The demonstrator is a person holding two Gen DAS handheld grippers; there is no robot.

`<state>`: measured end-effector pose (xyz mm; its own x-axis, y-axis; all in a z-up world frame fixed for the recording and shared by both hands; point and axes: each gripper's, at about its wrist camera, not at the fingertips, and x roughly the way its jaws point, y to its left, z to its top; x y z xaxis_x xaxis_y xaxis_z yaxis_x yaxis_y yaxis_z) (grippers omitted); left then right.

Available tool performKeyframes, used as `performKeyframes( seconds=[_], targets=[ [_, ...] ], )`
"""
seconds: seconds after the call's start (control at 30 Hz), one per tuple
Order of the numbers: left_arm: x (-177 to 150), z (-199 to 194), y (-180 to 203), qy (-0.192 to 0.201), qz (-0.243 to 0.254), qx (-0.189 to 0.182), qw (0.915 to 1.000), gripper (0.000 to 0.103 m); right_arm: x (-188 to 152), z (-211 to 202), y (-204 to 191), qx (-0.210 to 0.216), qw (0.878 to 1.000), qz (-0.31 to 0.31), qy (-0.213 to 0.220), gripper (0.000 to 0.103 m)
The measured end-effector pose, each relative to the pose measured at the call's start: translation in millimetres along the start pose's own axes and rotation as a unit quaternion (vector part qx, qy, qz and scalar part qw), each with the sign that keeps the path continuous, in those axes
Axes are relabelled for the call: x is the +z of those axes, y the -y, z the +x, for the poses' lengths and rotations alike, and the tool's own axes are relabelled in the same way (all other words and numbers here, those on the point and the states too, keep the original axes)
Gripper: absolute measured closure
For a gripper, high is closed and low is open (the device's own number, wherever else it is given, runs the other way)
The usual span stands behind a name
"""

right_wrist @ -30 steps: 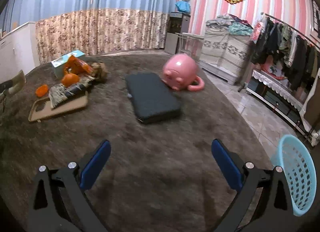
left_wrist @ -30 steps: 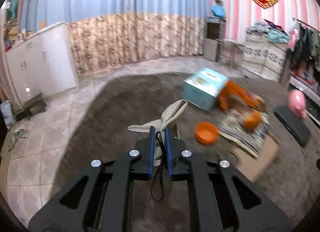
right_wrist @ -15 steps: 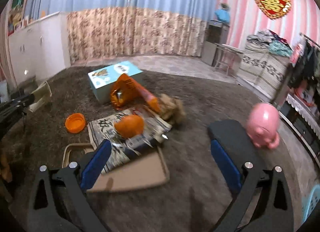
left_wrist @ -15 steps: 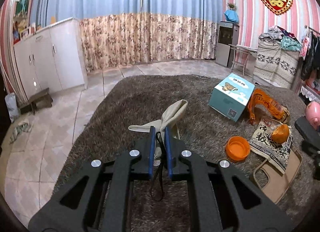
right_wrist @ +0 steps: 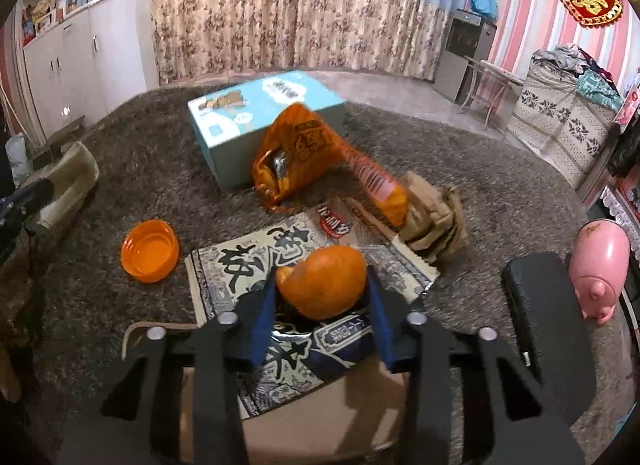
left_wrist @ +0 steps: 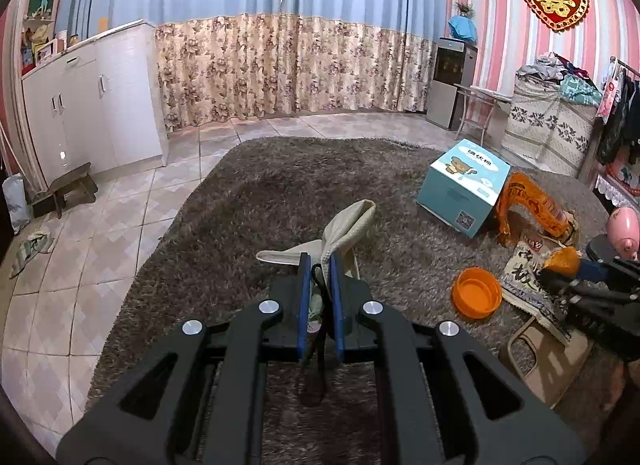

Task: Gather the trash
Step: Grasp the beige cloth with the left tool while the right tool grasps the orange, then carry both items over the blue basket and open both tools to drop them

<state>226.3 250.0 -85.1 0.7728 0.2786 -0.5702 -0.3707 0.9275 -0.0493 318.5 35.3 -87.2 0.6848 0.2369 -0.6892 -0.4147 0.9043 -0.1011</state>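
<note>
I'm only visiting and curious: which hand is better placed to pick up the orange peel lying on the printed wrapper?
The right. Its tool has just been closing and already brackets the peel on the wrapper. The left tool is busy, shut on a cloth bag, away from the trash pile.

The left gripper (left_wrist: 320, 265) is pinching tight, while the right gripper (right_wrist: 322, 297) (jaws just closing) is angling downward.

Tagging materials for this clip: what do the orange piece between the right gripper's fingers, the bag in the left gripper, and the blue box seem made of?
Orange piece: probably fruit peel, matte and curled, though thin plastic is possible. Bag: woven cloth, beige with a coarse weave and soft folds. Blue box: printed cardboard, with flat faces, sharp edges and a slight sheen.
</note>
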Motion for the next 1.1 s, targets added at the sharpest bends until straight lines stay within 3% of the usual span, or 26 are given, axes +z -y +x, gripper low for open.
performKeyframes(
  seconds=[0.17, 0.3, 0.5, 0.67, 0.8, 0.87, 1.1],
  targets=[
    [-1, 2, 2, 0.000, 0.005, 0.001, 1.0000, 0.094, -2, -60, 25, 0.008, 0.997, 0.033, 0.066, 0.067],
    [-2, 1, 2, 0.002, 0.005, 0.004, 1.0000, 0.095, -22, -99, 51, -0.007, 0.995, 0.043, 0.087, 0.067],
    [-2, 0, 8, 0.003, 0.016, 0.019, 0.9997, 0.095, -68, -156, 114, -0.075, 0.991, 0.050, 0.097, 0.067],
    [3, -21, 34, 0.023, 0.062, 0.031, 0.9973, 0.094, -106, -210, 178, -0.138, 0.982, 0.077, 0.104, 0.067],
    [9, -55, 71, 0.043, 0.078, -0.008, 0.9960, 0.095, -134, -239, 226, -0.186, 0.970, 0.118, 0.102, 0.067],
    [14, -77, 94, 0.055, 0.072, -0.050, 0.9947, 0.094, -150, -251, 246, -0.218, 0.962, 0.130, 0.098, 0.067],
    [13, -123, 183, 0.061, 0.100, -0.150, 0.9818, 0.094, -217, -288, 333, -0.283, 0.928, 0.227, 0.089, 0.067]
  ],
)
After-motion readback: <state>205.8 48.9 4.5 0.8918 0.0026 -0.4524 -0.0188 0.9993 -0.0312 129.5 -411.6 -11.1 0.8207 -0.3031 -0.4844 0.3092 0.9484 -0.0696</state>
